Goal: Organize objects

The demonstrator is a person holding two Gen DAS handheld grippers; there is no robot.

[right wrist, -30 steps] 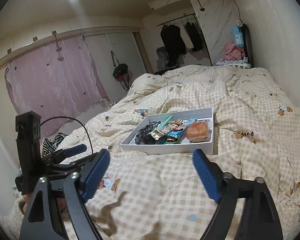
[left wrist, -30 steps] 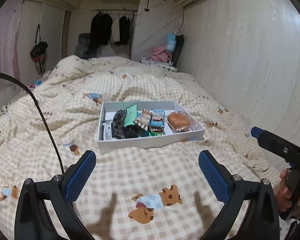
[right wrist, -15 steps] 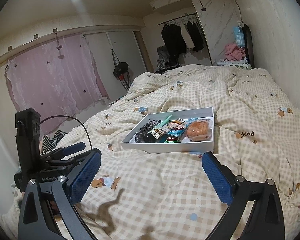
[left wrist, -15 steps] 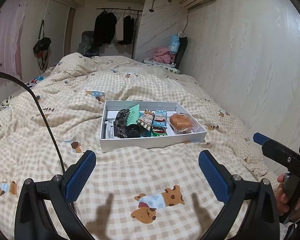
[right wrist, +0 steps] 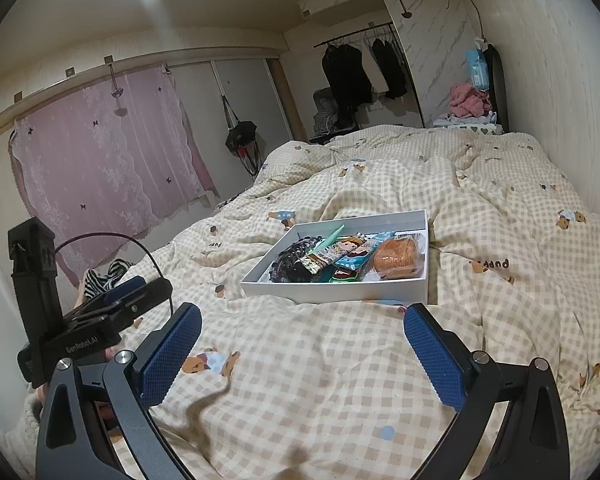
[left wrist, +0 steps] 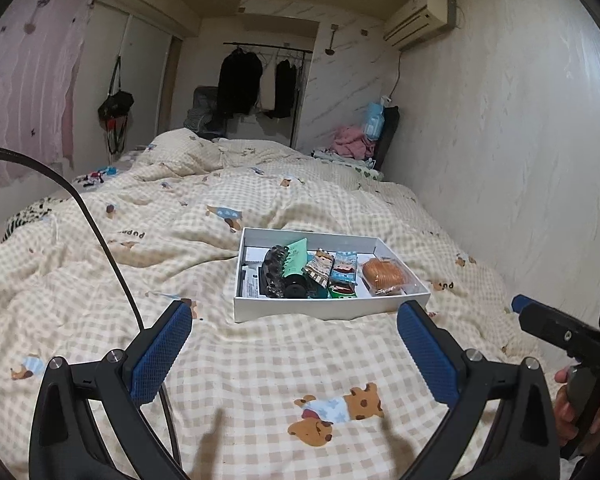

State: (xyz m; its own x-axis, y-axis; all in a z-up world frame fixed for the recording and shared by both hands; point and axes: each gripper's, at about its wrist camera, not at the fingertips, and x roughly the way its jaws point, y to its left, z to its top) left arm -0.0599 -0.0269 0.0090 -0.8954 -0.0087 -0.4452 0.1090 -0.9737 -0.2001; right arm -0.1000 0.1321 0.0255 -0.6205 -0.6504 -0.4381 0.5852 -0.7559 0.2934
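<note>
A shallow white box [left wrist: 324, 309] [right wrist: 340, 290] lies on a checked bed quilt. Inside it are a dark hair claw [left wrist: 274, 274] [right wrist: 290, 258], a green card [left wrist: 296, 258], several snack packets [left wrist: 342, 270] [right wrist: 340, 252] and a wrapped orange bun [left wrist: 384, 274] [right wrist: 398, 256]. My left gripper [left wrist: 296, 354] hovers open over the quilt, short of the box, with nothing between its blue pads. My right gripper [right wrist: 302, 354] is also open and holds nothing, likewise short of the box. Each gripper shows at the edge of the other's view.
The quilt [left wrist: 140, 272] with bear prints covers the whole bed. A wall [left wrist: 520, 140] runs along the right side. A black cable [left wrist: 100, 240] trails from the left gripper. Clothes hang on a rack [left wrist: 260, 80] at the far end, and a pink curtain [right wrist: 100, 152] covers the left wall.
Both grippers have drawn back slightly and tilted up, so the box sits a little farther off. The right gripper's fingers have spread wider than one second ago.
</note>
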